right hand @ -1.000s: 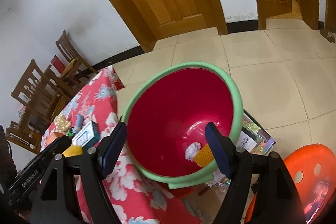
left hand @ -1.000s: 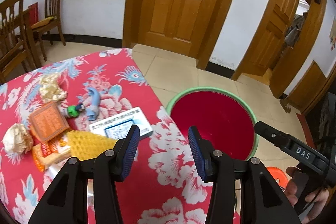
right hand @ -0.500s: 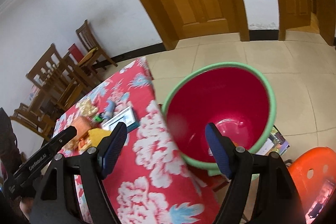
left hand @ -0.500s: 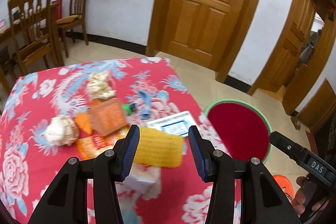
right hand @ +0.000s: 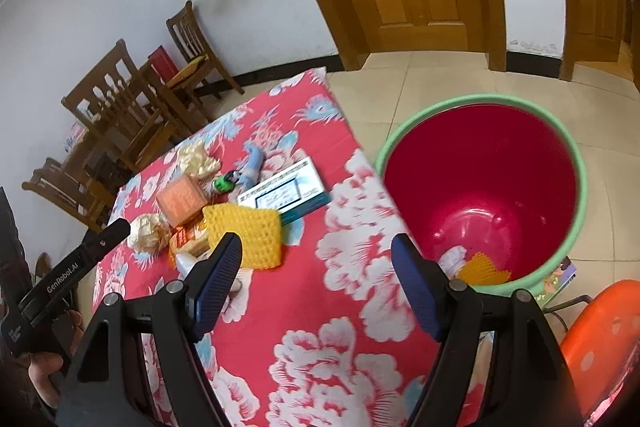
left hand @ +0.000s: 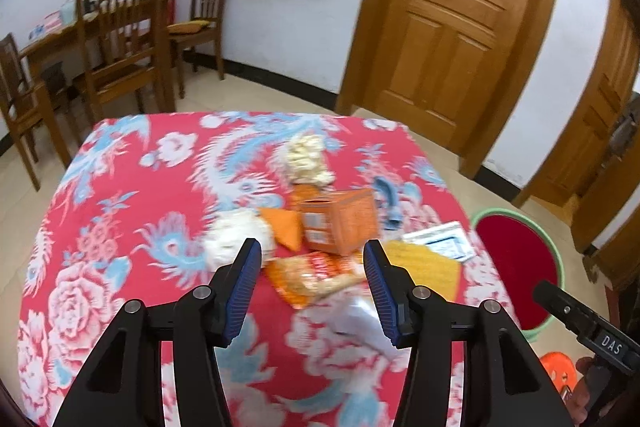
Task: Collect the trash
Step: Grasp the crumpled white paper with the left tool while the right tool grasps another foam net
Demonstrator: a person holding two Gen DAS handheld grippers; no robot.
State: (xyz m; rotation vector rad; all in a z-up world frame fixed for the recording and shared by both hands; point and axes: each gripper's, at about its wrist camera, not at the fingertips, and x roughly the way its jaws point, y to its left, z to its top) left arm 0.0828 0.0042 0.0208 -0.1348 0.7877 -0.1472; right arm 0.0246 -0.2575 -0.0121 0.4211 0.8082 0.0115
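Left tongs just widened, empty | right tongs apart, empty | bucket beside table

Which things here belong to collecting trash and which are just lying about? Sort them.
Job:
red bin
yellow sponge
orange box
snack wrapper
crumpled paper
flat white-and-teal box

Lying about:
wooden chairs
orange stool
doors

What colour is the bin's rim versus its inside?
The bin has a light green rim and a deep red inside; the right wrist view shows it best.
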